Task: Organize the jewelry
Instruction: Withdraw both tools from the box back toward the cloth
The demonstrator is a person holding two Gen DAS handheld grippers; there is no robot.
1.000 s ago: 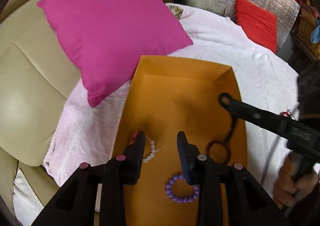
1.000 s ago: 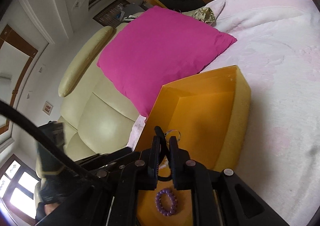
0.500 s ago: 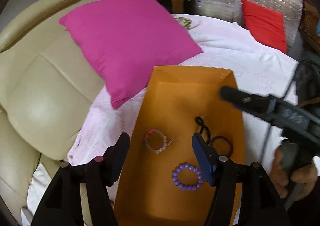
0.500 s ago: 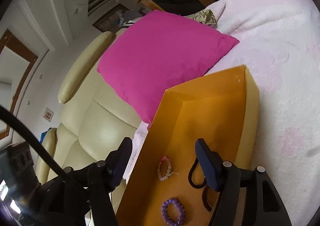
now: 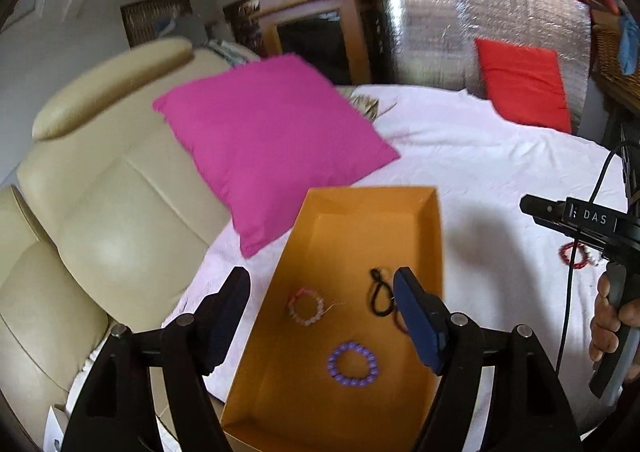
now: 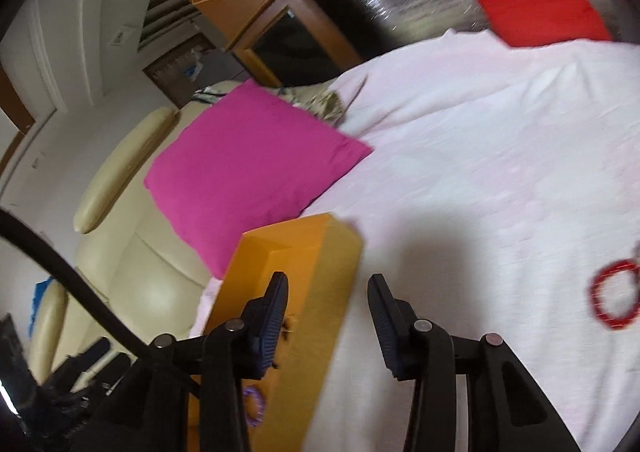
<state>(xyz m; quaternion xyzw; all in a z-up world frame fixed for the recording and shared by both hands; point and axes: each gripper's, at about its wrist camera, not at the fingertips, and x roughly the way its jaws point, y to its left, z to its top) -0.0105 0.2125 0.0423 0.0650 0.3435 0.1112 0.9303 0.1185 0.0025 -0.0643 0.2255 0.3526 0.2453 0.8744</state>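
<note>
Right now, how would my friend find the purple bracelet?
Look on the white bed cover for the orange box. Inside lie a few bracelets. The purple bracelet lies nearest the camera, a ring of round purple beads, unlike the pale bead bracelet and black cord beyond it.

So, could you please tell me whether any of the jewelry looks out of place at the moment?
Yes: a red bracelet lies loose on the white bedcover, well to the right of the orange box. The purple bracelet, pale beaded bracelet and black cord are already in the box.
</note>
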